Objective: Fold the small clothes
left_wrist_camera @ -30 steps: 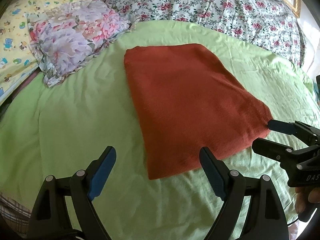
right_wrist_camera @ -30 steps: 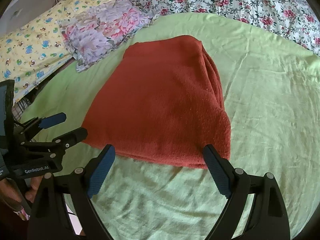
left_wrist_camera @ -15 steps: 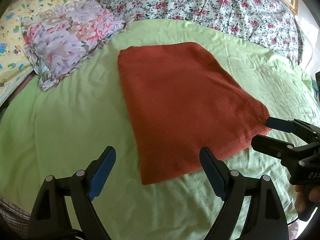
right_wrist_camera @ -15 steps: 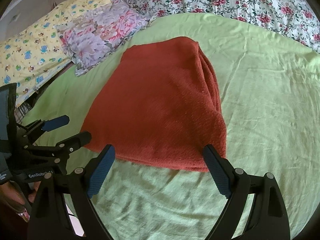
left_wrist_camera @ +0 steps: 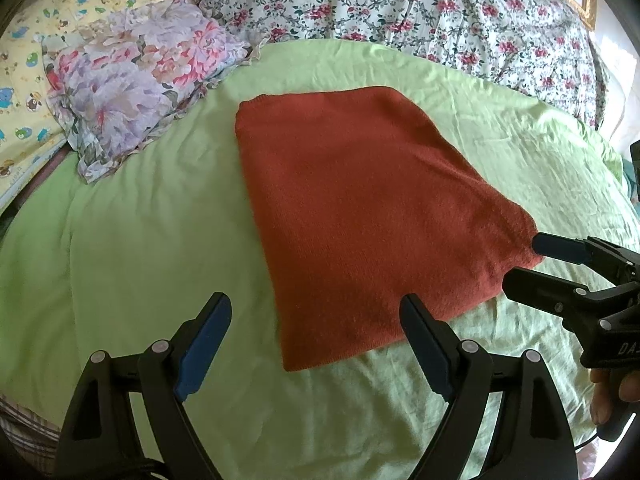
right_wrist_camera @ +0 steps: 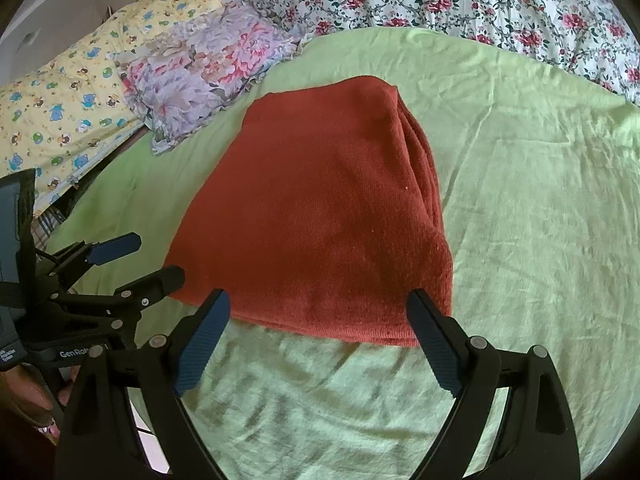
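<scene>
A rust-red knit garment [left_wrist_camera: 360, 208] lies folded into a rectangle on the green sheet [left_wrist_camera: 140, 240]. In the right wrist view the garment [right_wrist_camera: 320, 216] shows stacked layers along its right side. My left gripper [left_wrist_camera: 315, 298] is open, hovering over the garment's near left corner with nothing held. My right gripper [right_wrist_camera: 318, 294] is open just above the garment's near edge. The right gripper [left_wrist_camera: 524, 260] also shows in the left wrist view, its jaws apart at the garment's near right corner. The left gripper [right_wrist_camera: 158, 256] appears at the left of the right wrist view, beside the near left corner.
A floral pillow [left_wrist_camera: 132, 92] lies at the back left beside a yellow cartoon-print pillow [right_wrist_camera: 72, 92]. A rose-patterned quilt [left_wrist_camera: 420, 8] runs along the back. Green sheet [right_wrist_camera: 540, 200] spreads right of the garment. A hand [left_wrist_camera: 612, 396] holds the right gripper's handle.
Both grippers have drifted slightly closer to the garment's near edge and stay open. The garment has not moved.
</scene>
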